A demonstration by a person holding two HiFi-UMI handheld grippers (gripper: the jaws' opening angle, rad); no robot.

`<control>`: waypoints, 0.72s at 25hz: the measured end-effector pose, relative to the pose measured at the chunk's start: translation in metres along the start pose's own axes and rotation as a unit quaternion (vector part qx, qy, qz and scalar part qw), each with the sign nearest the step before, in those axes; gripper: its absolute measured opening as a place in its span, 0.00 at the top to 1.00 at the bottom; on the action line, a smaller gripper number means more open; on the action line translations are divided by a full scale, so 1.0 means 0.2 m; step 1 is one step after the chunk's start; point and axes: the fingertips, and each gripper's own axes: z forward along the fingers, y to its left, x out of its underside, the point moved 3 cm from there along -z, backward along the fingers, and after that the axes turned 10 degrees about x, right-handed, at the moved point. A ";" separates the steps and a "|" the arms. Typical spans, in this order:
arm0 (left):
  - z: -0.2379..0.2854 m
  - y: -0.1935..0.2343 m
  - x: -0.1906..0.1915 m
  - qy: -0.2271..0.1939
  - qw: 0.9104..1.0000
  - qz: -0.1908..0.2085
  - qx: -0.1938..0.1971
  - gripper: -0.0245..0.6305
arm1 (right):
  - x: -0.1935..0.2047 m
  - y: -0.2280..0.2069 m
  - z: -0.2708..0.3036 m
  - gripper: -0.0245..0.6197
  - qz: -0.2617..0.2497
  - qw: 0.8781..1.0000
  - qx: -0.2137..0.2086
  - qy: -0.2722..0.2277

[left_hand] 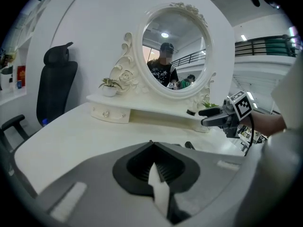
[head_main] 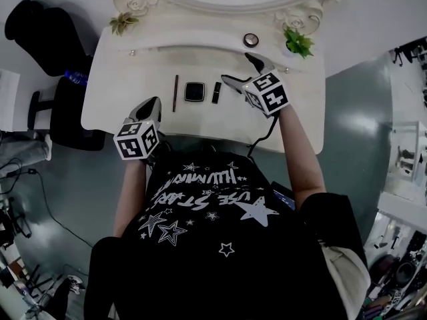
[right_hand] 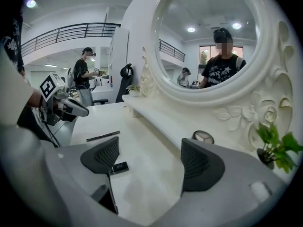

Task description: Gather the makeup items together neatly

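On the white vanity table (head_main: 120, 79) a thin dark pencil (head_main: 175, 93), a square black compact (head_main: 194, 91) and a black lipstick tube (head_main: 216, 92) lie in a row. A round compact (head_main: 251, 40) sits on the raised shelf. My right gripper (head_main: 237, 69) hovers open above the table, just right of the tube, with nothing between its jaws. In the right gripper view (right_hand: 150, 162) the tube (right_hand: 120, 167) lies by the left pad, the pencil (right_hand: 102, 136) farther off and the round compact (right_hand: 203, 136) ahead. My left gripper (head_main: 155, 101) is at the front edge, jaws together (left_hand: 152, 145) and empty.
An ornate oval mirror (left_hand: 174, 51) stands at the back. Small potted plants sit at the shelf's ends, one left (head_main: 122, 23) and one right (head_main: 297, 43). A black office chair (head_main: 47, 39) is left of the table. The right gripper's cable (head_main: 263, 139) hangs over the front edge.
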 end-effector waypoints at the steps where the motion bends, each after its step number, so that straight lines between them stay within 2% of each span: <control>1: 0.00 0.00 -0.02 -0.003 1.000 0.003 0.002 0.96 | -0.02 -0.03 -0.01 0.28 0.007 1.000 0.020 -0.006; 6: 0.03 0.00 -0.09 -0.009 1.000 0.014 0.013 0.96 | -0.06 -0.22 -0.01 0.31 0.063 0.989 0.132 -0.015; 9: 0.05 0.01 -0.12 -0.009 1.000 0.016 0.018 0.96 | -0.06 -0.32 0.01 0.34 0.092 0.980 0.178 -0.004; 13: 0.07 0.05 -0.15 -0.007 1.000 0.014 0.021 0.96 | -0.04 -0.41 0.05 0.40 0.134 0.969 0.209 0.011; 18: 0.07 0.11 -0.16 -0.005 1.000 0.007 0.017 0.96 | -0.02 -0.47 0.12 0.43 0.152 0.962 0.225 0.030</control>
